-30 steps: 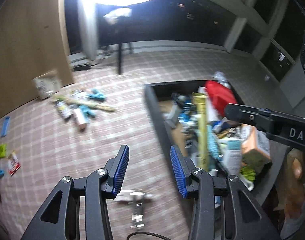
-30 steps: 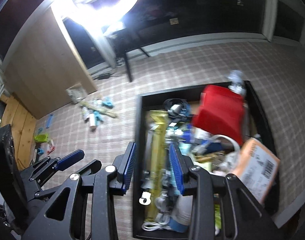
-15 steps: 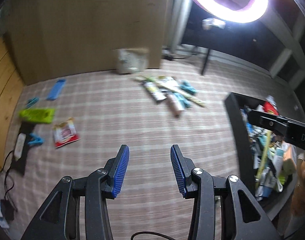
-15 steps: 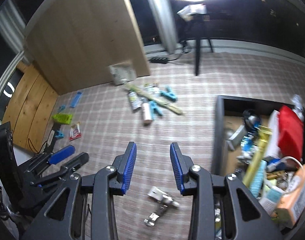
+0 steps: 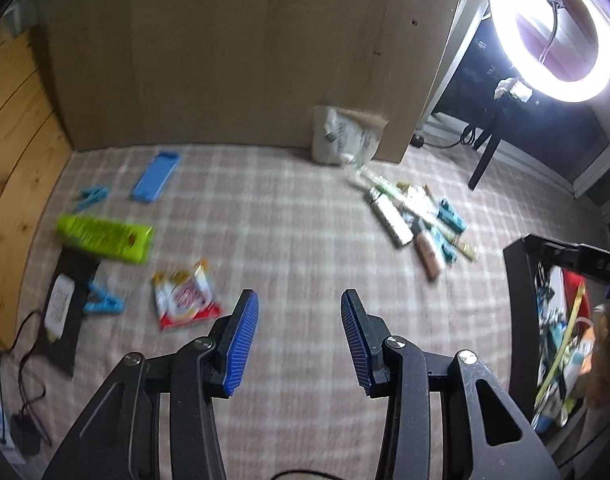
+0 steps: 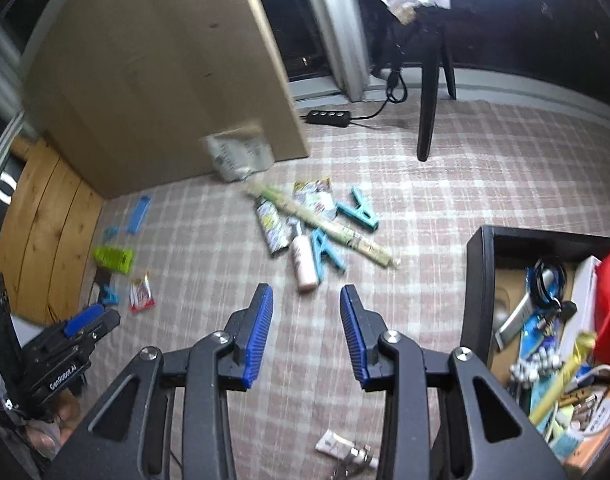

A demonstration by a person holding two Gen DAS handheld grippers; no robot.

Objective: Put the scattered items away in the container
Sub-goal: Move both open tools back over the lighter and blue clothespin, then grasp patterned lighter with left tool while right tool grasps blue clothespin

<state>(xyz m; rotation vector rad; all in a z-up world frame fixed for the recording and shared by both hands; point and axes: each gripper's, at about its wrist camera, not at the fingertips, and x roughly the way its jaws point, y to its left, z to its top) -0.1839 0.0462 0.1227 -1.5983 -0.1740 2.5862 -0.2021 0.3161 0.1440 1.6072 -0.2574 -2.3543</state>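
Clearly between loads, both grippers, left point(image 5: 299, 338) and right point(image 6: 306, 330), hung over the checked floor with jaws parted and empty. The container point(image 6: 478, 292), already crowded, sat at right. Next, presumably, a reach for the tube pile point(image 6: 305, 236) or the snack packet point(image 5: 185, 300).

Left gripper point(image 6: 85, 326) body: we read "GenRobot.AI" in white.
Other packets and labels: we find them too blurred.

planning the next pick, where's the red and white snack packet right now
In the left wrist view the snack packet lies on the checked rug, left of the left fingers, between a blue clip and the green pouch.
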